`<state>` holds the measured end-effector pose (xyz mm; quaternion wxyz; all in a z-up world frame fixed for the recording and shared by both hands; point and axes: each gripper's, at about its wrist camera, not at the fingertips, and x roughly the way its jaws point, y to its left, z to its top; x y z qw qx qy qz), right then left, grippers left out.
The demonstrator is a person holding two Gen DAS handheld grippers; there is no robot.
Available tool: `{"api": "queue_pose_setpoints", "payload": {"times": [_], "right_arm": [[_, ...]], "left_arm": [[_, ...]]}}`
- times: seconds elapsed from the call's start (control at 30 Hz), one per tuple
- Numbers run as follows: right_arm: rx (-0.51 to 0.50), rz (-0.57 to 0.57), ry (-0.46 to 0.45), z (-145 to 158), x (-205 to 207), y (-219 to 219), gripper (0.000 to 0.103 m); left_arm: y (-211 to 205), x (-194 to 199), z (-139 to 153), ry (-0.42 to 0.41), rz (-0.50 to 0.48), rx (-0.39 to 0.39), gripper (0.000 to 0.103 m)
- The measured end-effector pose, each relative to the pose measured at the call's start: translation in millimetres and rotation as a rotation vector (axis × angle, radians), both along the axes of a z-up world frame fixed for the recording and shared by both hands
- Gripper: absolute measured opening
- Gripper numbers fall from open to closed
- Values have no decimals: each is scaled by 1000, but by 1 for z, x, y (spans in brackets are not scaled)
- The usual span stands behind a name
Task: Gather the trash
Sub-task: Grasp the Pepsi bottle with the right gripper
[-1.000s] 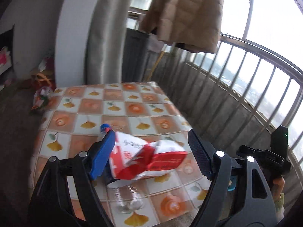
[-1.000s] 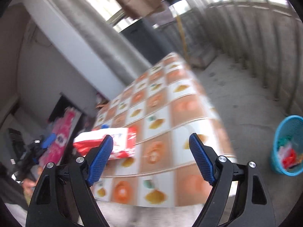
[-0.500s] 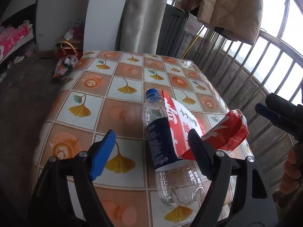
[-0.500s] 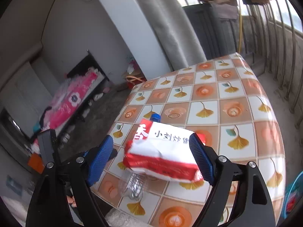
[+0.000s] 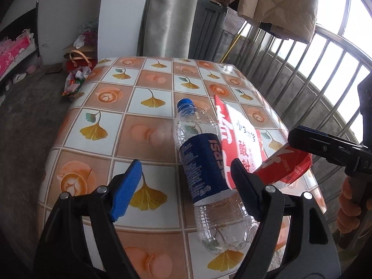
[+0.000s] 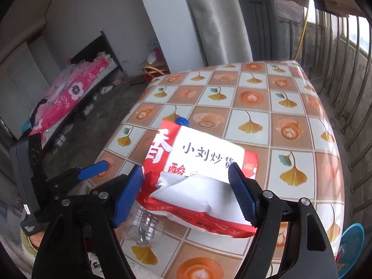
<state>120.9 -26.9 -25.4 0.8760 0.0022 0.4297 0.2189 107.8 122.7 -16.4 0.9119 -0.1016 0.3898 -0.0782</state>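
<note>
Between the blue pads of the right gripper (image 6: 185, 193), spread wide and gripping nothing, sits the crumpled near end of a red-and-white snack bag (image 6: 204, 162). That bag leans on a Pepsi bottle (image 6: 148, 225), whose blue cap pokes out past the bag's far edge at about 12 o'clock and whose clear base shows under the bag at 7 o'clock.

Over at the left gripper (image 5: 186, 181), the jaws also stand wide apart with nothing held. Its right pad lies in front of the Pepsi bottle (image 5: 204, 162) and the snack bag (image 5: 244, 144); whether it touches either I cannot tell. Its left pad hangs over bare tablecloth. The bottle lies on its side, cap toward 12 o'clock, and the bag rests against its 3 o'clock side, red end tipped up toward the right gripper (image 5: 325, 146), which comes in from 3 o'clock.

Both items lie near the front of a table (image 5: 148, 88) covered in a ginkgo-leaf and coffee-cup checked cloth. At 5 o'clock in the right wrist view, a blue basket (image 6: 353, 241) stands on the floor beside the table (image 6: 290, 97). A beige quilted jacket (image 5: 279, 4) hangs above the balcony railing (image 5: 330, 53) at 1 o'clock in the left wrist view.
</note>
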Motion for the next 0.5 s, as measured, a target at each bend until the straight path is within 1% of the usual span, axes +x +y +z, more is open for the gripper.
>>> {"api": "queue_pose_setpoints", "payload": {"times": [0.2, 0.33, 0.37, 0.43, 0.5], "right_arm": [[-57, -24, -43, -3, -18, -28, 74], [-69, -25, -54, -2, -28, -36, 74], [-59, -25, -53, 0, -30, -38, 75], [2, -27, -44, 5, -32, -43, 75], [88, -19, -36, 12, -34, -49, 75]], "left_arm": [[-3, 0, -4, 22, -2, 3, 74], [-9, -2, -3, 24, -10, 8, 74], [-10, -3, -3, 25, -13, 10, 74], [-12, -5, -3, 25, -16, 18, 74], [-13, -7, -2, 23, -9, 27, 74]]}}
